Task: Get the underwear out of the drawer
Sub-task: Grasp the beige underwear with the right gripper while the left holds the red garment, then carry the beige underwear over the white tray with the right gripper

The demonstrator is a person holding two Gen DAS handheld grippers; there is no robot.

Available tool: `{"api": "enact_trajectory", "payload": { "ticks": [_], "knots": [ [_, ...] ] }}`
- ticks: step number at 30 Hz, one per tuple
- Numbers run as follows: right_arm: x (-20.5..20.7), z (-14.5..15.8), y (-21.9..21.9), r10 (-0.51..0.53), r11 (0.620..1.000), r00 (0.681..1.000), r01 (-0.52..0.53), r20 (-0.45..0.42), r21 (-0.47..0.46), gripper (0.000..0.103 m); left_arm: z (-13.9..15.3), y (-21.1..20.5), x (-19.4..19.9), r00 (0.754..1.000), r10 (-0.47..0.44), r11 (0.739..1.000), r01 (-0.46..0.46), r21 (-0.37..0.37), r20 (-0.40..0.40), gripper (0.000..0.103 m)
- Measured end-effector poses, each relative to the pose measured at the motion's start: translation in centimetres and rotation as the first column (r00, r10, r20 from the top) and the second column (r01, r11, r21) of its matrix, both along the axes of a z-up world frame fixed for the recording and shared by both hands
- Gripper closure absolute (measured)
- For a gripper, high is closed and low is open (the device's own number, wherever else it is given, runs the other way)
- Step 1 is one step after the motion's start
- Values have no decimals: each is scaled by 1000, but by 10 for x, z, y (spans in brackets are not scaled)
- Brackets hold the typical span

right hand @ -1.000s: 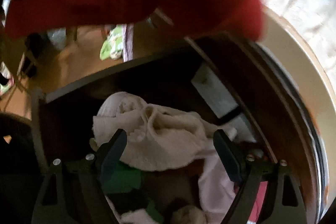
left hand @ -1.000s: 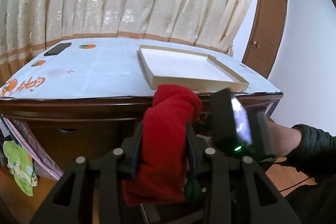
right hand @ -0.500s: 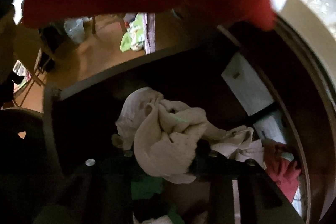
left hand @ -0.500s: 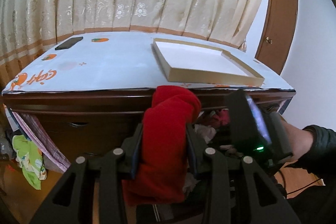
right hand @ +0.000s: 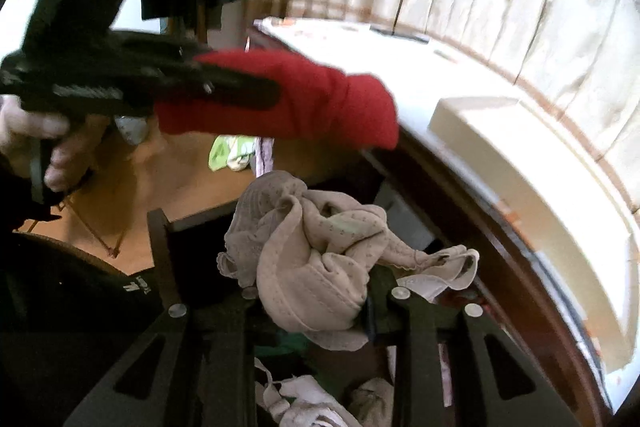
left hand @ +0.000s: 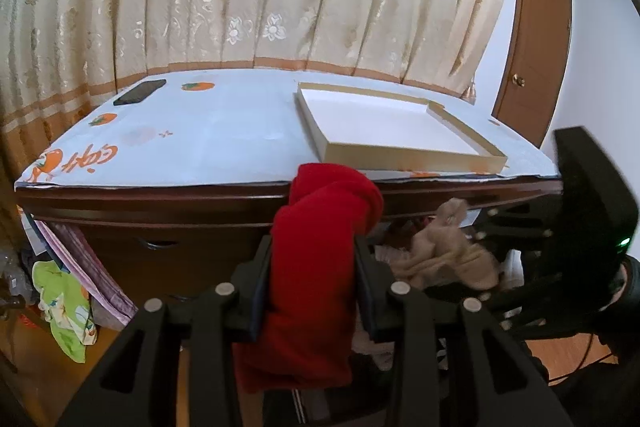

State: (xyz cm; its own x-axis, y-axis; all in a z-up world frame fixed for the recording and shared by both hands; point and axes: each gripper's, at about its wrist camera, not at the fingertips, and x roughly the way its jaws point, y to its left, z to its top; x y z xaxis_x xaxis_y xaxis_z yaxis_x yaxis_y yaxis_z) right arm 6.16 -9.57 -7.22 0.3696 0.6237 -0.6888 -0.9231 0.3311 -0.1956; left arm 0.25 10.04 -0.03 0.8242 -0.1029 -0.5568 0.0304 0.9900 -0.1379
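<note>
Orange characters are printed on the white table cover, ahead and left of the left tongs, but they cannot be read with certainty. A shallow white box and a dark phone lie beyond. A folded red garment is clamped between the left tongs. Beige underwear is gripped in the right tongs, raised over the open drawer, where more clothing is seen below. The dark table edge is just ahead.
</note>
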Motion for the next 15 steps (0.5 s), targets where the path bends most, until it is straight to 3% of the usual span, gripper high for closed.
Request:
{"api": "enact_trajectory", "payload": {
  "ticks": [6,15],
  "knots": [
    [-5,28,-12,-19,999,998,16,56,52,74,12,0,0,999,10,1000,-10,-7,37,68],
    [2,47,-20,-62,993,994,53,86,102,74,29,0,2,995,21,999,-18,-30,96,68]
  ]
}}
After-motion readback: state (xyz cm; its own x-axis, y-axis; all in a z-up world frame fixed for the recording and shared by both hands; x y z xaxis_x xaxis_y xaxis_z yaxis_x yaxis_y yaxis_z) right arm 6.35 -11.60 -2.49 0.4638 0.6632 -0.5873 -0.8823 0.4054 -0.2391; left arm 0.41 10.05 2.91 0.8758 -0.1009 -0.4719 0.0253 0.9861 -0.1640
